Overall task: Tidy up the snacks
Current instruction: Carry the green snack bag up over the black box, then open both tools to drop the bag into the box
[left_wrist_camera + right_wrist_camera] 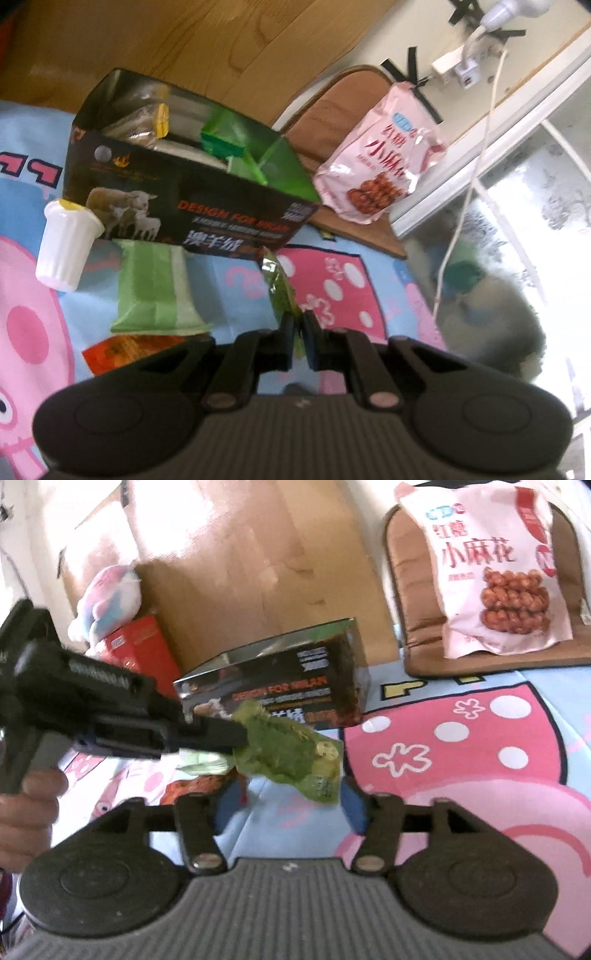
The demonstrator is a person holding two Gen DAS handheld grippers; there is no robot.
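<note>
My left gripper [298,341] is shut on a small green snack packet [279,284] and holds it above the cartoon blanket, in front of the black open box [184,206]. The box holds several snack packets. The right wrist view shows that left gripper [236,738] from the side, with the green packet [291,753] hanging from its tip. My right gripper [290,808] is open and empty, just below the packet. A pink bag of twisted snacks [380,162] leans on a brown cushion; it also shows in the right wrist view [495,565].
A white cup [66,247], a light green packet [155,291] and an orange packet [118,350] lie on the blanket [351,280] by the box. A wooden headboard [166,44] is behind. A red box [144,650] and a plush toy [110,598] sit at the left.
</note>
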